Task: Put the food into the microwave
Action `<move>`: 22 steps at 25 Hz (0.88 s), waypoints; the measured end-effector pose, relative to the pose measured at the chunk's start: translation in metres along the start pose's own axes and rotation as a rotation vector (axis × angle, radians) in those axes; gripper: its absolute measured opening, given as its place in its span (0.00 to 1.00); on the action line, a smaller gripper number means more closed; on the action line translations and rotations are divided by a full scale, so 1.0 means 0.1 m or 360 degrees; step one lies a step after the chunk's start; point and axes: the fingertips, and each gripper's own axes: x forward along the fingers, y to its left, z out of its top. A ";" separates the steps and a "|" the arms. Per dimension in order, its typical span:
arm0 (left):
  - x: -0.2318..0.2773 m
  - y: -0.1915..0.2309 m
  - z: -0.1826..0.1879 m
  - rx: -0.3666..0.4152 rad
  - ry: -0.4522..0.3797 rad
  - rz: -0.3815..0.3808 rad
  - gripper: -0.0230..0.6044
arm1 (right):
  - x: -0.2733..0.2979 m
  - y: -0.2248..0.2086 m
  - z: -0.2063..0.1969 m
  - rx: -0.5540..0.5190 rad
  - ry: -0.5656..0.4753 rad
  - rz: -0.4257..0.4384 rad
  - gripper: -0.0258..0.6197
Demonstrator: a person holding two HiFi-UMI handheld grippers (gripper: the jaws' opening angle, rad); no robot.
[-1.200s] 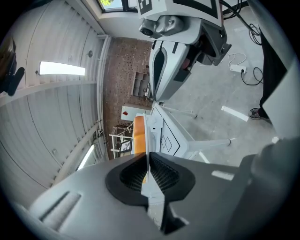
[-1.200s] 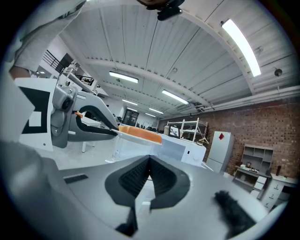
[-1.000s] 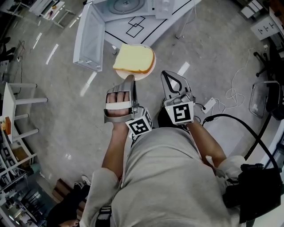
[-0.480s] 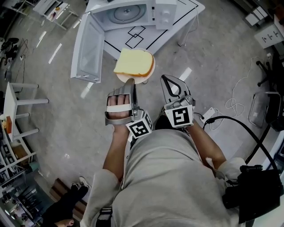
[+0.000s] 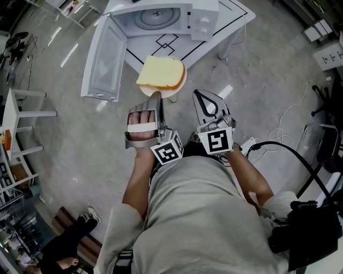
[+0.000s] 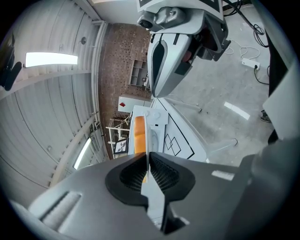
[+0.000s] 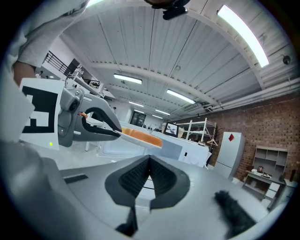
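The left claw [image 5: 156, 97] is closed tight on the near rim of a small round pale plate [image 5: 175, 90], whose thin edge is pinched between the ribbed pads in the left gripper view. On that plate, just ahead of the claw tips, a thick square slice of pale yellow bread [image 5: 159, 72] is carried clear of any surface. The right claw [image 5: 198, 94] is held just to the right of the left one, its jaws fully together with nothing between them.

Further ahead of the left claw, beyond the plate, a white microwave oven [image 5: 161, 16] is seen on a white bench marked with black lines [image 5: 214, 33]. Its door [image 5: 101, 63] is swung wide open, ahead and to the left of the claw, so the cavity is judged ready to receive the load.

The bread is judged light, soft and easily dented, and it is only resting loose, so it could slide off if the plate is tipped. The plate is taken to be stiff and smooth. As it is gripped at one edge only, it may sag or twist in the pads. Hold is best taken at the rim, never on the bread, and the plate should be kept level.
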 end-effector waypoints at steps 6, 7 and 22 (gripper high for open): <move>0.18 0.05 -0.02 0.0007 -0.0004 0.0007 0.09 | 0.13 -0.05 -0.02 -0.0011 0.0006 0.0008 0.06; 0.22 0.05 -0.03 0.0005 -0.0005 0.0003 0.09 | 0.15 -0.06 -0.03 -0.0013 0.0010 0.0001 0.06; 0.91 0.08 -0.16 0.0023 -0.0090 -0.0045 0.09 | 0.70 -0.26 -0.11 -0.0028 0.0078 -0.0066 0.06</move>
